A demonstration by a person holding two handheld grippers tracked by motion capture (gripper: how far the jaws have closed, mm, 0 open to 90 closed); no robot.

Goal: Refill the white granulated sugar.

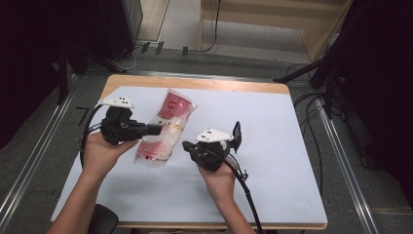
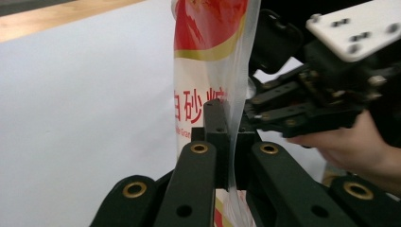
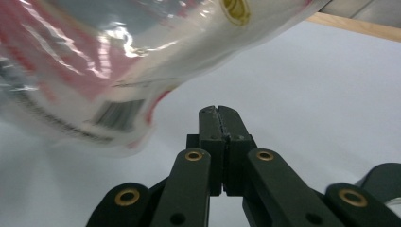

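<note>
The sugar bag (image 2: 208, 61) sat pinched by its clear plastic edge between the left gripper (image 2: 226, 124)'s closed jaws, hanging lifted above the white table (image 1: 272, 146) near its left middle. The right gripper (image 3: 218, 113) had its jaws pressed together on nothing, just below and beside the bag, as its own view showed. Judging from that thin hold, the film could slip or tear under the bag's weight, dropping it. A swing of the bag against the right gripper might also knock it loose.
</note>
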